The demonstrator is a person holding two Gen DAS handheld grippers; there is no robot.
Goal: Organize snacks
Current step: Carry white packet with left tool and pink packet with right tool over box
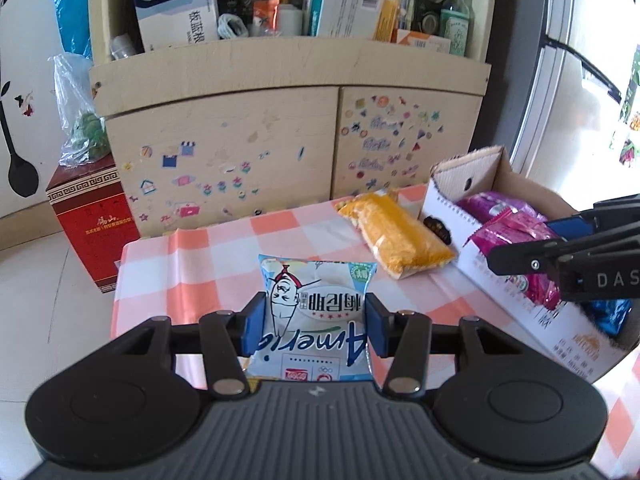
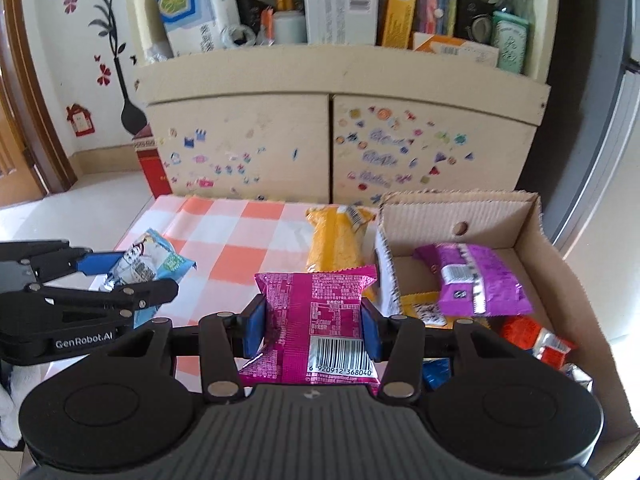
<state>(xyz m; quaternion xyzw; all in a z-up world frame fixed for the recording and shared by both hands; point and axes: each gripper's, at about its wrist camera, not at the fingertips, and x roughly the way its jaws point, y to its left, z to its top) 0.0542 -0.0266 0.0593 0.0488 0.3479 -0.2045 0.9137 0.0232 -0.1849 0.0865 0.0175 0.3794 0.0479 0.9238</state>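
My left gripper (image 1: 316,320) is shut on a light blue and white snack packet (image 1: 316,316), held above the checked tablecloth (image 1: 224,248). It also shows in the right wrist view (image 2: 148,264), at the left. My right gripper (image 2: 312,322) is shut on a magenta snack packet (image 2: 316,320), held near the left wall of the cardboard box (image 2: 560,276). The box holds a purple packet (image 2: 476,280), a red packet (image 2: 536,340) and others. A yellow packet (image 1: 396,232) lies on the cloth beside the box (image 1: 560,332).
A beige cabinet with stickered doors (image 1: 240,148) stands behind the table, its open shelf crammed with boxes and bottles. A red carton (image 1: 92,220) sits on the floor at the left. A window (image 1: 592,80) is on the right.
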